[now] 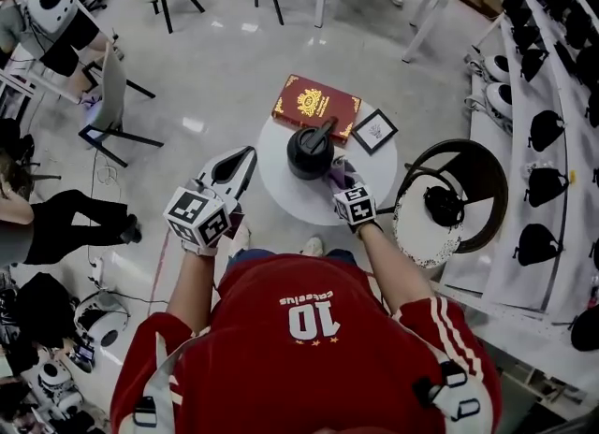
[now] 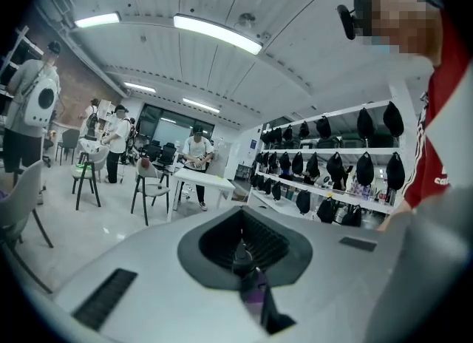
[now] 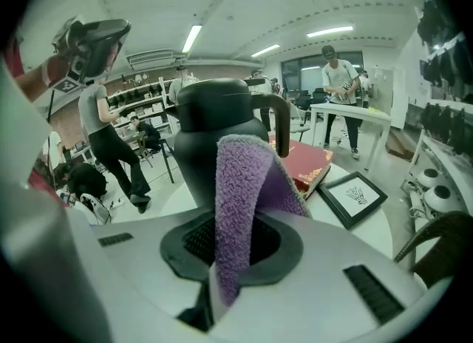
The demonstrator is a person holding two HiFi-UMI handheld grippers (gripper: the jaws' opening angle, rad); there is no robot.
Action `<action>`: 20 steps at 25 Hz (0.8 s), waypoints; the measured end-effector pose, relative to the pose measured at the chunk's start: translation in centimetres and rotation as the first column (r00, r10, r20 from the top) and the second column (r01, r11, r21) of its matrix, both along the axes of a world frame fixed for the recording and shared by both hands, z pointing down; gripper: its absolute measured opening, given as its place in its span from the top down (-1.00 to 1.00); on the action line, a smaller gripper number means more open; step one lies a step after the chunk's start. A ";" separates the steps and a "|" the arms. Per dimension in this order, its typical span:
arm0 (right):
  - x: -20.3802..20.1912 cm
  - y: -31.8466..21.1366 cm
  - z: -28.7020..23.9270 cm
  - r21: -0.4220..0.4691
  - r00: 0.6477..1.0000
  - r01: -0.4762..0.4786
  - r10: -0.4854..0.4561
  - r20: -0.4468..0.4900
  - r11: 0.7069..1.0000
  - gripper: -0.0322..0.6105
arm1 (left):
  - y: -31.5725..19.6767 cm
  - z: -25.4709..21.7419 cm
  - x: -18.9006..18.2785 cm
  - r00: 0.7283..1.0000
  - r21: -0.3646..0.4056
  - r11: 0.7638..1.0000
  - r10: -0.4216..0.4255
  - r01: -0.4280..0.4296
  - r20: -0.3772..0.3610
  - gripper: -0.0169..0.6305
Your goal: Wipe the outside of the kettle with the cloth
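A small round white counter [image 1: 281, 196] stands on a pale, glossy floor [image 1: 215, 58] in a busy workroom, with chairs [image 1: 112, 109] at 10 o'clock and shelves [image 1: 547, 133] of dark gear at 3 o'clock. A black kettle [image 1: 311, 150] sits mid-counter, a red book [image 1: 315, 105] at its 12 o'clock and a framed picture [image 1: 373, 131] at 2 o'clock. The right tool [image 1: 344, 184] grips a purple cloth [image 3: 238, 201] against the kettle's 5 o'clock side, while the left tool [image 1: 241, 163], jaws closed together, hovers by the counter's 9 o'clock edge.
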State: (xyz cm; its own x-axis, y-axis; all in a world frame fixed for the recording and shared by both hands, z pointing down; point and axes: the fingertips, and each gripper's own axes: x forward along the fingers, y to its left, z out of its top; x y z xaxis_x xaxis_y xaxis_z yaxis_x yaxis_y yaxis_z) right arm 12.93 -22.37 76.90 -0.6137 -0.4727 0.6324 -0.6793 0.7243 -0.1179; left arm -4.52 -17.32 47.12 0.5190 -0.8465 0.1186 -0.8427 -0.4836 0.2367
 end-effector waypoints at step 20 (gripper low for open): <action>-2.5 2.4 -0.3 -0.020 0.970 -0.244 0.244 -0.010 0.970 0.76 | -2.0 -1.3 -5.5 0.986 -0.001 0.986 0.169 -0.169 -0.003 0.93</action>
